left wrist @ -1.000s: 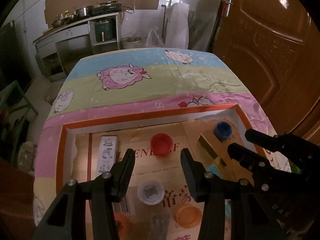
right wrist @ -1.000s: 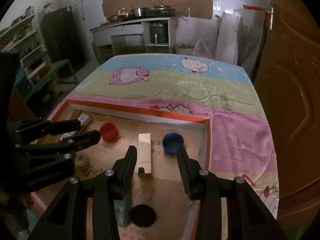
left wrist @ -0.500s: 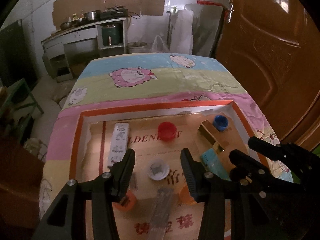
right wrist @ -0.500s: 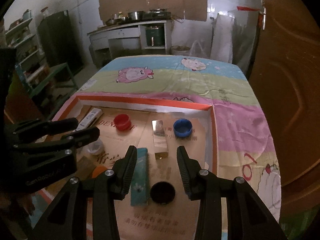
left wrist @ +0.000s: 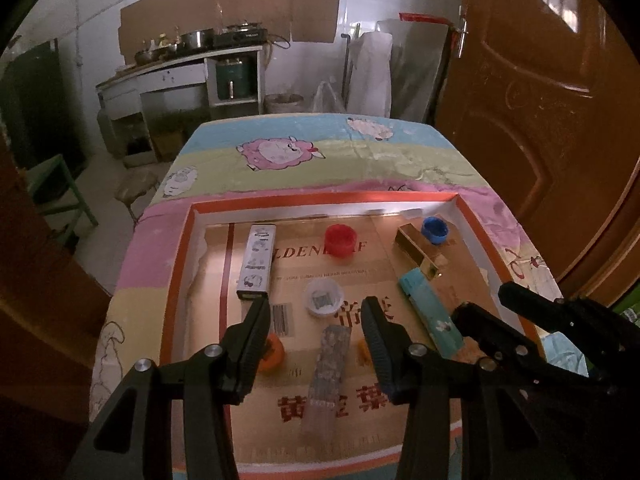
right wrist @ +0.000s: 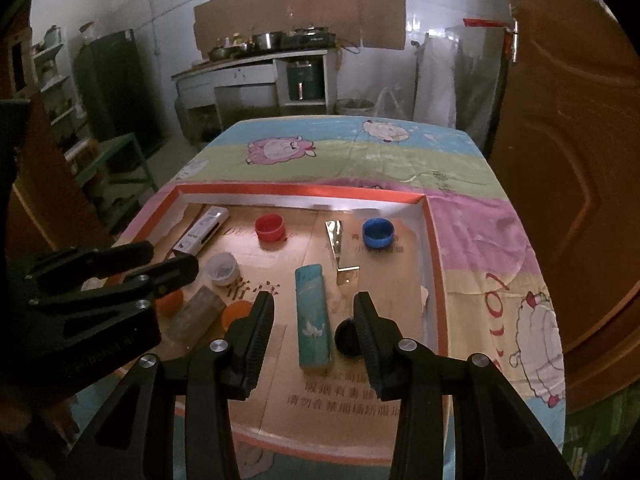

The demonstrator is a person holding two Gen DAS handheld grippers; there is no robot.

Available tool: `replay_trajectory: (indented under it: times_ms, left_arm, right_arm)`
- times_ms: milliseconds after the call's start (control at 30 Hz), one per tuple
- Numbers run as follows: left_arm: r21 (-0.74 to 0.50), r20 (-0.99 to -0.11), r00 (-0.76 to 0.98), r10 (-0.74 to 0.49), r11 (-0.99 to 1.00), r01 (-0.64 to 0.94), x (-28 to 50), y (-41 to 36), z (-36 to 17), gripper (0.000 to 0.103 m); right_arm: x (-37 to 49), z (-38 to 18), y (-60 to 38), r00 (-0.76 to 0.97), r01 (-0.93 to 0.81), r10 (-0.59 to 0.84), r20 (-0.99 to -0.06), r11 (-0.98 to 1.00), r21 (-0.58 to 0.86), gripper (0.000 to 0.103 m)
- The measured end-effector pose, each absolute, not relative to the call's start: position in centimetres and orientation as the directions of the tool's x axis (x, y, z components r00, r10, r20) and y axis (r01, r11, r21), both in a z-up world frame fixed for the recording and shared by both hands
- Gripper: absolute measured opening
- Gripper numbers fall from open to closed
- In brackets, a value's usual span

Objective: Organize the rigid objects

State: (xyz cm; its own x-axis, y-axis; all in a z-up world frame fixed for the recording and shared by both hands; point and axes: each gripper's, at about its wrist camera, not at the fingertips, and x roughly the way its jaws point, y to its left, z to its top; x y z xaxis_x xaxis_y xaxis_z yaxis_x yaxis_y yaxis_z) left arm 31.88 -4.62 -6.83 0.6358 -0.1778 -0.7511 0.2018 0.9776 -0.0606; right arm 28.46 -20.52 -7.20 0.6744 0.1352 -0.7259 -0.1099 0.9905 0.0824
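A shallow orange-rimmed tray point(left wrist: 320, 201) point(right wrist: 434, 264) lined with cardboard holds the objects: a white slim box point(left wrist: 257, 258), a red cap point(left wrist: 340, 238) point(right wrist: 270, 227), a blue cap point(left wrist: 435, 230) point(right wrist: 377, 233), a gold box point(left wrist: 418, 248) point(right wrist: 340, 252), a teal box point(left wrist: 430, 310) point(right wrist: 313, 316), a clear cap point(left wrist: 324, 300) point(right wrist: 222, 268), a grey patterned box point(left wrist: 330, 364), two orange caps point(left wrist: 272, 354) and a black cap point(right wrist: 346, 337). My left gripper point(left wrist: 316, 340) hangs open and empty above the grey box. My right gripper point(right wrist: 314, 332) hangs open and empty above the teal box.
The tray lies on a table under a striped sheep-print cloth point(left wrist: 280, 156). A brown door point(left wrist: 540, 100) stands to the right. A kitchen counter with pots point(right wrist: 260, 56) is at the far wall, and a green stool point(left wrist: 60, 188) is to the left.
Both grippers have drawn back and up from the tray, so more of it and the near objects show. Both stay open and empty.
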Motion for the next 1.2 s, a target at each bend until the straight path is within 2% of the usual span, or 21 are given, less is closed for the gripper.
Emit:
replay_trajectory:
  times_ms: [1200]
  left_arm:
    - [-0.063, -0.633, 0.766, -0.113, 0.993, 0.095, 16.4, -2.9, -4.2, 0.047]
  right_arm:
    - [14.7, -3.8, -18.1, 0.766, -0.068, 0.101, -0.635, 0.995, 0.075, 0.043]
